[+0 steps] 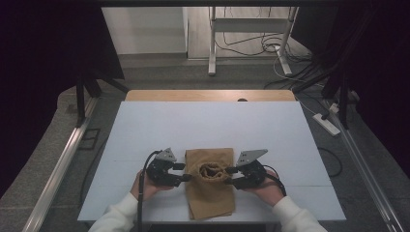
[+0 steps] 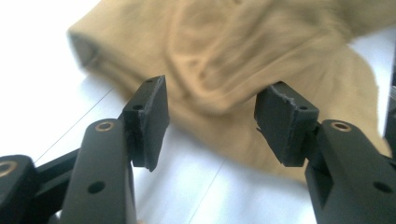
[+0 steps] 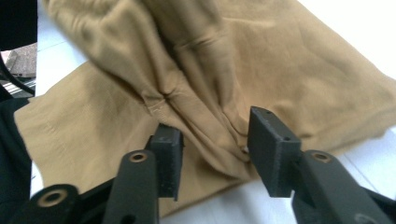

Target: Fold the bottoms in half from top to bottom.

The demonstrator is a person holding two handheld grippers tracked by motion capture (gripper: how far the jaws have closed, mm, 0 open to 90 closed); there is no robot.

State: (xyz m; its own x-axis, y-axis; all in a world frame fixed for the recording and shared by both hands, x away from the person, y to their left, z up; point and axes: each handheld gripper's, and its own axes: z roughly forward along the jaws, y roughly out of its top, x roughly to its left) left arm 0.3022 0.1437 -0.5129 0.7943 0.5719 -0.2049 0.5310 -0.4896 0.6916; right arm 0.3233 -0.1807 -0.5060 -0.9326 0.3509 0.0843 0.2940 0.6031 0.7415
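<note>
Tan cloth (image 1: 210, 182) lies bunched mid-table, the left gripper (image 1: 183, 172) at nine o'clock gaping empty, the right gripper (image 1: 231, 176) at three o'clock part-open astride a fold.

A tan cloth (image 1: 209, 181), soft and creased, is lying on the near middle of the white table (image 1: 208, 128), mostly flat with its long side running toward the person, while a bunched, rumpled fold of it is rising at its centre (image 2: 219, 70) (image 3: 187, 88).
</note>
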